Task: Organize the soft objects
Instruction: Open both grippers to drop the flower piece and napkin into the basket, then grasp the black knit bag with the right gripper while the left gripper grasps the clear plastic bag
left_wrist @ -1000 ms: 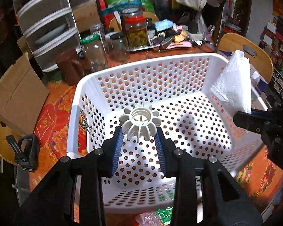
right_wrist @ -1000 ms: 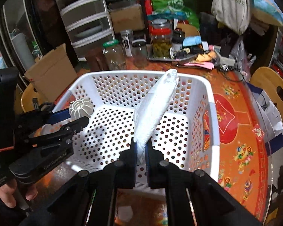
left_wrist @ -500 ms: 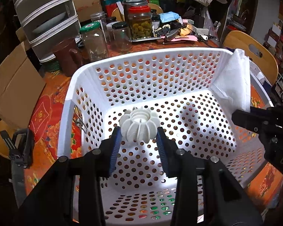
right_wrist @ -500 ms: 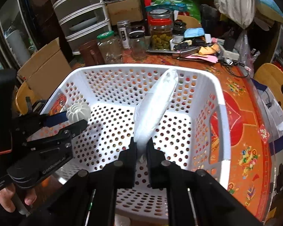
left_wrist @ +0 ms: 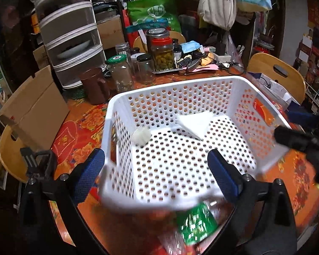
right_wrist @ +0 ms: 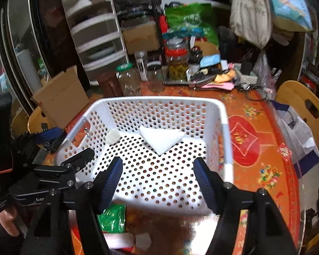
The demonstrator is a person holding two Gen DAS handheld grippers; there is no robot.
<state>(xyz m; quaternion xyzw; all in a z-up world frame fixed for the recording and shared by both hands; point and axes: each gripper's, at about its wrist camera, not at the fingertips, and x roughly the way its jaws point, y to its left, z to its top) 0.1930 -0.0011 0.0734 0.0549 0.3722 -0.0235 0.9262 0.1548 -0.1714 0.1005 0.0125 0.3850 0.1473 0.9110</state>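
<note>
A white perforated basket (left_wrist: 117,106) (right_wrist: 225,136) stands on the red patterned table. Inside it lie a white ribbed soft ball (left_wrist: 140,135) (right_wrist: 112,136) at the far left and a folded white cloth (left_wrist: 194,123) (right_wrist: 161,138) at the far middle. My left gripper (left_wrist: 157,175) is open and empty above the basket's near edge. My right gripper (right_wrist: 159,180) is open and empty over the basket's near side. Each gripper shows at the edge of the other's view.
Glass jars (left_wrist: 121,74), a brown mug (left_wrist: 95,86), a tray of clutter (left_wrist: 193,62) and a plastic drawer unit (left_wrist: 68,42) stand behind the basket. A cardboard box (left_wrist: 34,112) is at left. A green packet (left_wrist: 194,223) lies on the table near me. Wooden chairs (left_wrist: 276,72) surround the table.
Both grippers opened and pulled back toward me. The ball and the cloth dropped and now lie on the basket floor.
</note>
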